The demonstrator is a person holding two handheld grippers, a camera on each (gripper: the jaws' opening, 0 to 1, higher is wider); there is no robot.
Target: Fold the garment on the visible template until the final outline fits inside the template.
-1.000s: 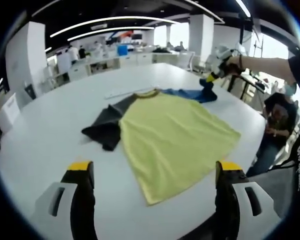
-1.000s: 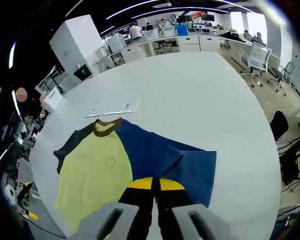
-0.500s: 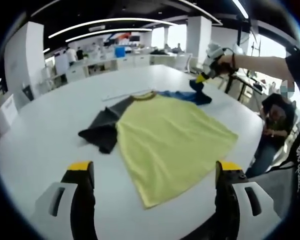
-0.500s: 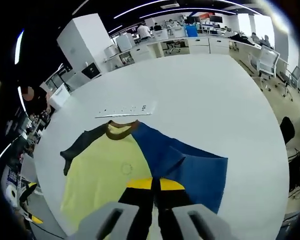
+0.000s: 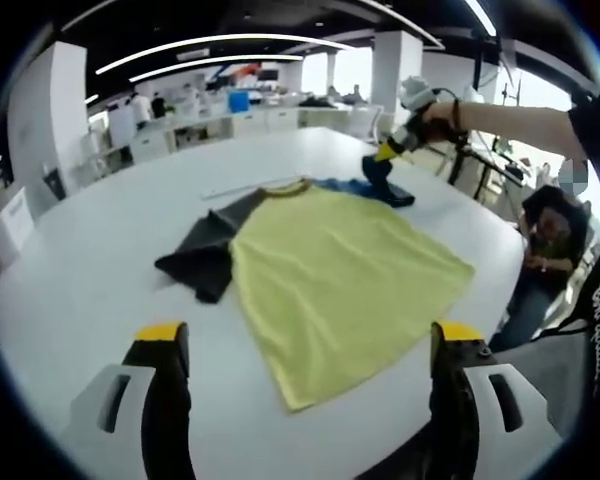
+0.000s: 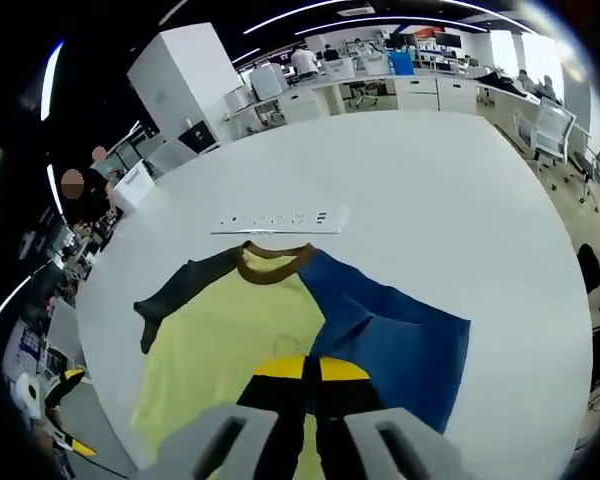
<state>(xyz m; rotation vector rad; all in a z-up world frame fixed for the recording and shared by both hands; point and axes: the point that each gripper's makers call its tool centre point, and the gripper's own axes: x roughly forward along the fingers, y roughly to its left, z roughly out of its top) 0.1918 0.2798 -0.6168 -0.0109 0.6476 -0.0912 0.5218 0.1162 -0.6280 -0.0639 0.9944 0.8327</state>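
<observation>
A T-shirt with a yellow body [image 5: 345, 275], a dark grey sleeve [image 5: 205, 255] and a blue sleeve [image 5: 365, 188] lies flat on a white table [image 5: 90, 260]. In the right gripper view the yellow body [image 6: 220, 350], the blue sleeve [image 6: 400, 345] and the grey sleeve [image 6: 180, 288] spread below. My right gripper [image 6: 307, 370] is shut on the blue sleeve's edge and holds it lifted above the shirt; it also appears as the right gripper [image 5: 380, 155] in the left gripper view. My left gripper [image 5: 310, 345] stands open near the table's front edge, short of the shirt's hem.
A thin white strip [image 6: 278, 218] lies on the table just beyond the collar [image 6: 273, 265]. A seated person [image 5: 555, 235] is at the table's right. Desks, chairs and people fill the office behind. Bare table surrounds the shirt.
My right gripper has carried the blue sleeve inward over the shirt, toward the collar. The left gripper has stayed where it was, open.
</observation>
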